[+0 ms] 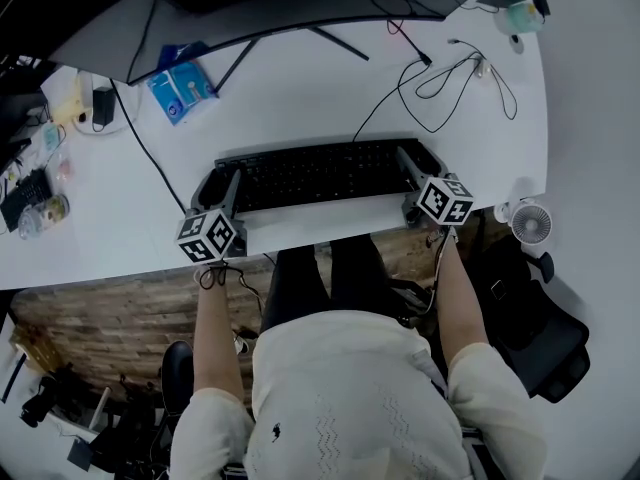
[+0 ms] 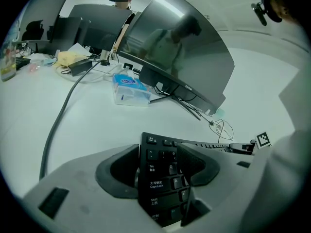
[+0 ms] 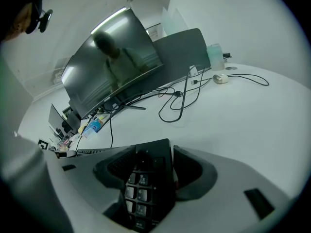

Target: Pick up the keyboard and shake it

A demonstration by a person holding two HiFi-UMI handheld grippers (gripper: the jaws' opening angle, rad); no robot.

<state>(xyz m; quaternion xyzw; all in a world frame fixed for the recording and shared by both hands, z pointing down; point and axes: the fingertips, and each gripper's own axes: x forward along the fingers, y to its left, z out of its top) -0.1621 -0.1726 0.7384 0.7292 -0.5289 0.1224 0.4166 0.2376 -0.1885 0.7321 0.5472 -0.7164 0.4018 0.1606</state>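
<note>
A black keyboard (image 1: 320, 173) lies crosswise over the near part of the white desk (image 1: 300, 98). My left gripper (image 1: 225, 186) is shut on its left end, and my right gripper (image 1: 413, 166) is shut on its right end. In the left gripper view the keyboard (image 2: 163, 178) stands on edge between the two dark pads (image 2: 119, 171), keys facing right. In the right gripper view its number-pad end (image 3: 146, 178) is clamped the same way. Whether the keyboard touches the desk I cannot tell.
A curved monitor (image 1: 280, 8) on a thin stand spans the back of the desk. A blue tissue pack (image 1: 182, 90) lies back left, looped black cables (image 1: 440, 78) back right. A small white fan (image 1: 530, 223) and a black chair (image 1: 540, 318) sit right of the desk's edge.
</note>
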